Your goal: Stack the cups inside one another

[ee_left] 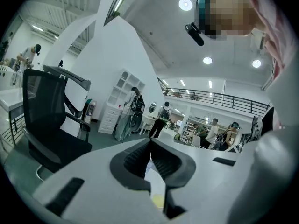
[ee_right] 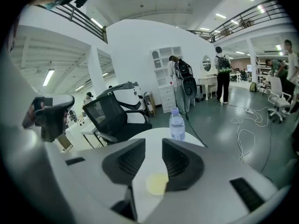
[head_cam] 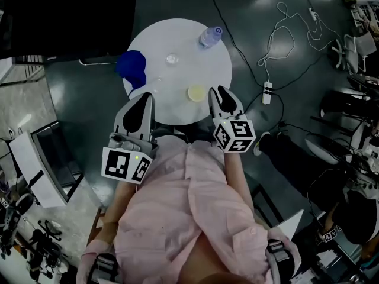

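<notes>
**Yellow cup on table, R tongs open round it**

Head view: pale-yellow small round cup (head_cam: 196,93) sits on round white table (head_cam: 189,70), near its front edge. R gripper (head_cam: 218,91) has its tips just beside the cup, on the cup's right. L gripper (head_cam: 145,98) reaches over the table's front-left edge, apart from the cup. Further back on the table: small clear cup (head_cam: 172,58) approx at centre, clear plastic bottle w/ blue cap (head_cam: 209,36) at the far rim, deep-blue rounded item (head_cam: 131,68) at the left rim; can't tell what it is. White cable w/ power strip (head_cam: 267,92) lies on the grey floor to the right.

L gripper view: L gripper (ee_left: 150,143) jaws together, tips meeting, nothing btwn them. A bit of white table and yellow shows lower down. Black mesh office chair (ee_left: 46,120) stands at left.

R gripper view: R gripper (ee_right: 153,143) jaws apart. The yellow cup (ee_right: 157,183) lies on the table in the gap, low down, close to the right-hand jaw; no pad presses on it. The bottle (ee_right: 177,125) stands upright beyond the tips.
</notes>
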`<state>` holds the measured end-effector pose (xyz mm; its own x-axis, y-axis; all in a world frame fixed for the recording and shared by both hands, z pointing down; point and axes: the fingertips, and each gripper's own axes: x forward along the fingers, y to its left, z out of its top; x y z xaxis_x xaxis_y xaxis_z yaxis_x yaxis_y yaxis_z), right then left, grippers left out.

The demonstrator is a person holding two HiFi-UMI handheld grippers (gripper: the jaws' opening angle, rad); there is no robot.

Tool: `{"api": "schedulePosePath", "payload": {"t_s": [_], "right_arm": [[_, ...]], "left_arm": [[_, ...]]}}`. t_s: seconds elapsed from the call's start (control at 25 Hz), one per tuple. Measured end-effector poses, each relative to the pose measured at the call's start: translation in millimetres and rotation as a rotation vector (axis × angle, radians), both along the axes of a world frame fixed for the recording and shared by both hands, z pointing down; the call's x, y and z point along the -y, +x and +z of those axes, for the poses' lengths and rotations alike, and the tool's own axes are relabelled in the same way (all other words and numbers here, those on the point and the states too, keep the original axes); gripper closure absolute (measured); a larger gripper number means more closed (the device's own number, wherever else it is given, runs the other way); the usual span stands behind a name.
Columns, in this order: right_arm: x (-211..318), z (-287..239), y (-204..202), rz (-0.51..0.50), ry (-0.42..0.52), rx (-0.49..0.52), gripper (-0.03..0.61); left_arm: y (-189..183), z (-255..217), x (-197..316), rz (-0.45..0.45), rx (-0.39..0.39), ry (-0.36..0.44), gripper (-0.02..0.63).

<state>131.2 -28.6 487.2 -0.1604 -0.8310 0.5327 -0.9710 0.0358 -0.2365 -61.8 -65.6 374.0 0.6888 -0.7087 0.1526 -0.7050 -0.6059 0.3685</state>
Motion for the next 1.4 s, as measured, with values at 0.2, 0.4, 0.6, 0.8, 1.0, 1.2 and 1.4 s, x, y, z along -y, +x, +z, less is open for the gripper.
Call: {"api": "schedulePosePath", "payload": {"t_s": [0.2,0.4,0.6,0.8,1.0,1.2,1.4], "right_arm": [[2,21,6,-0.003,-0.051,-0.005,0.480],[4,49,10,0.001,-0.118,0.007,0.480],[1,77,15,-0.004,-0.191,0.002,0.480],[0,103,16,-0.017,-0.257,-0.003,0.480],[-1,124,11,-0.041,-0.314,-0.020,0.474],[1,142,9,-0.053,-0.364,-0.038,0.465],[2,160,9,-0.066,-0.411,-0.043,0.462]], "left_arm": [[6,0,-1,0.006,0.000,0.000,0.595],[4,-1,-1,0.014,0.002,0.002,0.595],[4,-2,-1,0.019,0.003,0.007,0.595],[4,-1,0,0.019,0.004,0.006,0.595],[-3,-2,-1,0.005,0.005,0.003,0.595],[-11,-2,1,-0.009,0.004,0.002,0.595],[-15,-2,3,-0.017,0.001,0.000,0.595]]}}
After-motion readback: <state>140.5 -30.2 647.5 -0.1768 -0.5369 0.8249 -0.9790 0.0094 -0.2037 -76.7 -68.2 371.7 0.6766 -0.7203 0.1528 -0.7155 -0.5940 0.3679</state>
